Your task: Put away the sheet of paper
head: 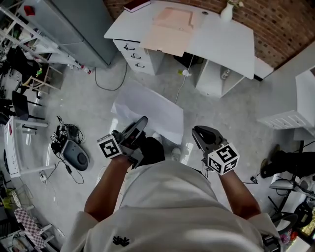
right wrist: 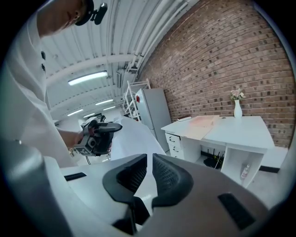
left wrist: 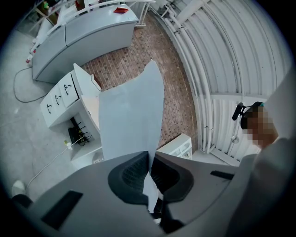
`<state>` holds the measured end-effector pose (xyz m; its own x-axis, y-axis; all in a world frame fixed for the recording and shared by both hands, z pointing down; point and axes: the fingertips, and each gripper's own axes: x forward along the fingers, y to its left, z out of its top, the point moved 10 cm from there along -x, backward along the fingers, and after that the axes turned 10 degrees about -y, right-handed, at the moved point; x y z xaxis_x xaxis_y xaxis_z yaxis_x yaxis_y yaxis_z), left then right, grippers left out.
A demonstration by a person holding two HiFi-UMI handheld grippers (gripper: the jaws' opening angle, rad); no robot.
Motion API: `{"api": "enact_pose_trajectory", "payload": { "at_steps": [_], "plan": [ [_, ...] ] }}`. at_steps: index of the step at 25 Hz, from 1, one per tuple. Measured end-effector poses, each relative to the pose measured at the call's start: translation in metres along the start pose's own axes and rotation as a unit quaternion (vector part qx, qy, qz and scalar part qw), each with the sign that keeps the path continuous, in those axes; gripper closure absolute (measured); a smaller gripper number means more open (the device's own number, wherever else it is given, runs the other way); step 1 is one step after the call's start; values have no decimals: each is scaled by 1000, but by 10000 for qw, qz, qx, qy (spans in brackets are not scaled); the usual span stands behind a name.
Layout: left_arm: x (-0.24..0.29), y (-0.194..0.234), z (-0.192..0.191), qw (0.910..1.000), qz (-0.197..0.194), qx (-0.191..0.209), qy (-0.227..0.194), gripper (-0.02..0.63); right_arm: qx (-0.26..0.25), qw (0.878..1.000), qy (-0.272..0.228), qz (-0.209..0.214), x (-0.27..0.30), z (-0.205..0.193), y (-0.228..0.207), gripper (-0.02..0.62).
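A large white sheet of paper [head: 147,110] hangs in the air over the floor in front of me. My left gripper [head: 142,120] is shut on its near edge; in the left gripper view the sheet [left wrist: 132,115] rises from between the closed jaws of that gripper [left wrist: 151,159]. My right gripper [head: 196,130] is held level beside the sheet's right corner, a little apart from it, jaws together with nothing in them. In the right gripper view the paper [right wrist: 134,134] and the left gripper [right wrist: 99,132] lie beyond the closed jaws of the right gripper [right wrist: 149,159].
A white desk [head: 221,34] stands ahead against a brick wall, with a pink folder [head: 170,29], a white vase [head: 226,12] and drawers [head: 135,54]. A grey cabinet [head: 83,29] is at the left. Cables and a grey device [head: 74,155] lie on the floor.
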<state>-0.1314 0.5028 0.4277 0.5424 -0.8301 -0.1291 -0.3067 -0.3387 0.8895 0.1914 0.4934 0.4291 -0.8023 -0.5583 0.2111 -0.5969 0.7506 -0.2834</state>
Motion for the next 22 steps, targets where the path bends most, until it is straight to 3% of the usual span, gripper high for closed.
{"api": "enact_pose_trajectory", "payload": {
  "at_steps": [5, 9, 22],
  "plan": [
    [44, 35, 39, 9998, -112, -131, 97, 581, 244, 9992, -11, -328, 28, 5, -27, 545],
    [96, 72, 80, 9989, -65, -459, 89, 581, 253, 9970, -15, -727, 64, 30, -61, 545],
    [246, 155, 245, 9966, -426, -656, 251, 581, 197, 9923, 0, -1226, 236, 110, -117, 548]
  ]
}}
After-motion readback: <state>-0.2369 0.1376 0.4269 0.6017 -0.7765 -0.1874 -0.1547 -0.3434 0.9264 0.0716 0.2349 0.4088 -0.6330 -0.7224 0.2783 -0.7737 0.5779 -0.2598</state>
